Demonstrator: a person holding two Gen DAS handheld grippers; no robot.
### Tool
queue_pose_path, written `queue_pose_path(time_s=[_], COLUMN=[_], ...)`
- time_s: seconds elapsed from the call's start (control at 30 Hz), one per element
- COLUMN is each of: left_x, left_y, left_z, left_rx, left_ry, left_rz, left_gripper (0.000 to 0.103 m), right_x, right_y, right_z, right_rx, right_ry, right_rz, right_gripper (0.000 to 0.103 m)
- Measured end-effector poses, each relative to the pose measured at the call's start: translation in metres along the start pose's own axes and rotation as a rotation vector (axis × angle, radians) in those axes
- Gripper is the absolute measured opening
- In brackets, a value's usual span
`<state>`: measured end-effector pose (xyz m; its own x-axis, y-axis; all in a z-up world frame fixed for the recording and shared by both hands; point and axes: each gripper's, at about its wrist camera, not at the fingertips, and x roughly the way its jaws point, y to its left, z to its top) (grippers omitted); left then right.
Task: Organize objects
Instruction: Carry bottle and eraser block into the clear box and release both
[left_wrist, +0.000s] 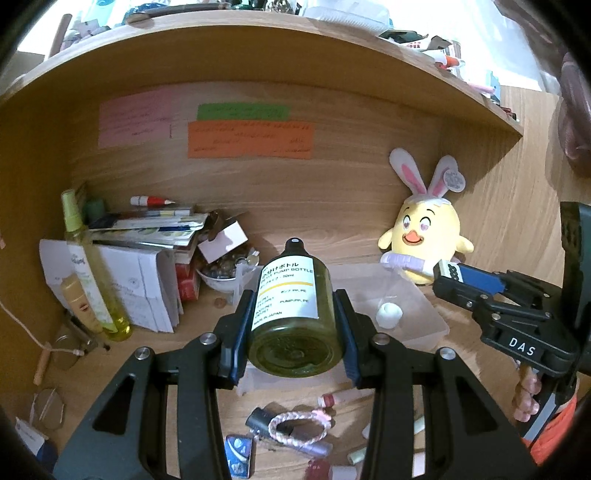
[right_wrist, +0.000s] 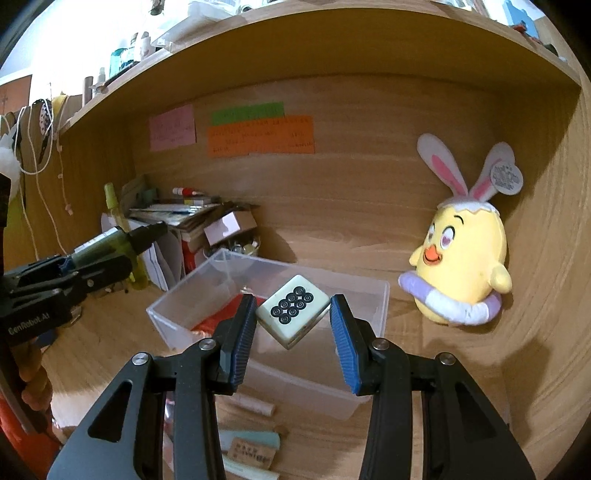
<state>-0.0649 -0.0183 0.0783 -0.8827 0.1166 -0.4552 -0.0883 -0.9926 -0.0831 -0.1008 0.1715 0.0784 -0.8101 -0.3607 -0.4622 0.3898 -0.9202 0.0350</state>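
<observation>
My left gripper (left_wrist: 293, 314) is shut on an olive-green pump bottle (left_wrist: 291, 314) with a white label, its base toward the camera and its black neck pointing at the shelf's back wall. In the right wrist view the same bottle (right_wrist: 107, 243) shows at the far left. My right gripper (right_wrist: 293, 317) is shut on a cream mahjong tile (right_wrist: 293, 314) with dark rings on its face, held above a clear plastic box (right_wrist: 369, 295). That box (left_wrist: 424, 317) holds a small white piece (left_wrist: 388, 314) and something red (right_wrist: 218, 319). The right gripper (left_wrist: 448, 275) appears at the right of the left wrist view.
A yellow chick plush (right_wrist: 461, 262) with rabbit ears leans at the right wall. Books, papers and a pale spray bottle (left_wrist: 86, 266) are stacked at the back left. Tubes, a braided bracelet (left_wrist: 299, 424) and small items lie on the wooden desk in front. A shelf runs overhead.
</observation>
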Motion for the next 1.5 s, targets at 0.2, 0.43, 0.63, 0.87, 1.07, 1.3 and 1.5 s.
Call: queue_pose_path(time_s=[0.2, 0.43, 0.63, 0.87, 1.07, 1.3, 1.5], left_x=[0.019, 0.06, 0.093, 0.113, 0.126, 0.134, 0.133], left_y=[-0.004, 0.003, 0.008, 0.008, 0.003, -0.003, -0.004], left_z=[0.007, 0.011, 0.003, -0.006, -0.013, -0.019, -0.02], left_rx=[0.016, -0.016, -0.036, -0.037, -0.025, -0.008, 0.0], left_ry=[0.023, 0.104, 0.183, 0.239, 0.293, 0.322, 0.326], left_rz=[0.01, 0.012, -0.001, -0.019, -0.075, -0.078, -0.079], left_gripper=[0.041, 0.041, 0.041, 0.041, 0.041, 0.041, 0.044], right_x=[0.012, 0.038, 0.067, 0.099, 0.116, 0.127, 0.131], right_y=[-0.001, -0.003, -0.008, -0.016, -0.018, -0.016, -0.014], right_z=[0.01, 0.021, 0.016, 0.0, -0.011, -0.016, -0.018], right_rx=[0.002, -0.017, -0.01, 0.014, 0.016, 0.011, -0.004], right_ry=[0.007, 0.044, 0.105, 0.197, 0.265, 0.309, 0.33], right_rz=[0.005, -0.018, -0.027, -0.015, 0.005, 0.007, 0.001], right_gripper=[0.037, 0.037, 0.037, 0.037, 0.037, 0.037, 0.037])
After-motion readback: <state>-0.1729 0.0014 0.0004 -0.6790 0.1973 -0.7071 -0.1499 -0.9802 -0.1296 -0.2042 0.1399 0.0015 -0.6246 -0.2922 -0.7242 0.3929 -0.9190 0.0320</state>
